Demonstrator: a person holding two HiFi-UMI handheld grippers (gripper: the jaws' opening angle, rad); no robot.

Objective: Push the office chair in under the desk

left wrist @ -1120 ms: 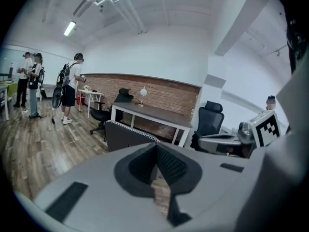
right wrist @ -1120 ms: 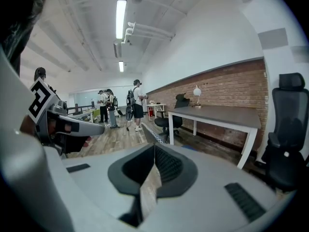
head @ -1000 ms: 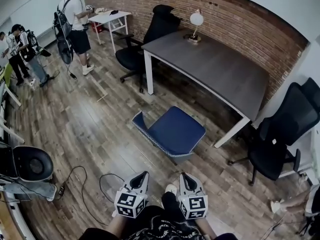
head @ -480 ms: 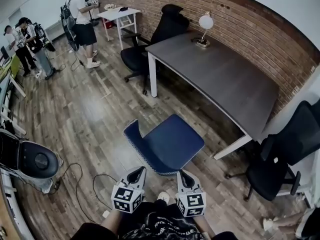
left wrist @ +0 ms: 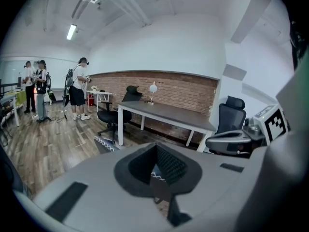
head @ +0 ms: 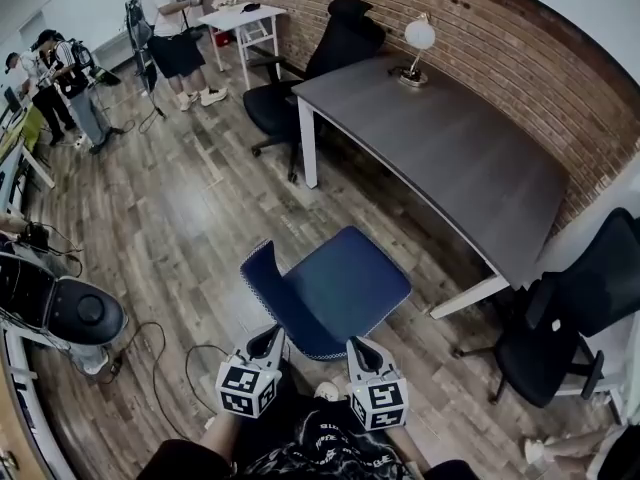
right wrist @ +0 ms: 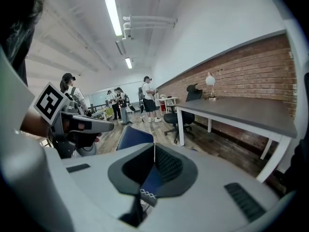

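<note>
The blue office chair (head: 335,286) stands on the wood floor in front of the grey desk (head: 455,153), apart from it, its patterned edge turned toward me. My left gripper (head: 268,339) and right gripper (head: 358,348) are side by side at the chair's near edge, both shut with nothing between the jaws. Whether the tips touch the chair I cannot tell. In the left gripper view the desk (left wrist: 164,111) lies ahead beyond the closed jaws of the left gripper (left wrist: 155,170). In the right gripper view the blue chair (right wrist: 131,136) shows just past the right gripper (right wrist: 154,167).
A white globe lamp (head: 417,38) stands on the desk's far end. One black office chair (head: 305,73) sits at the desk's far end, another (head: 560,318) at the right. Several people (head: 175,18) stand at the back left. A round black unit (head: 80,313) and cables (head: 165,368) lie at left.
Both grippers have come forward together, closing the gap to the blue chair's near edge. The whole view has shifted toward the desk. The jaws stay shut.
</note>
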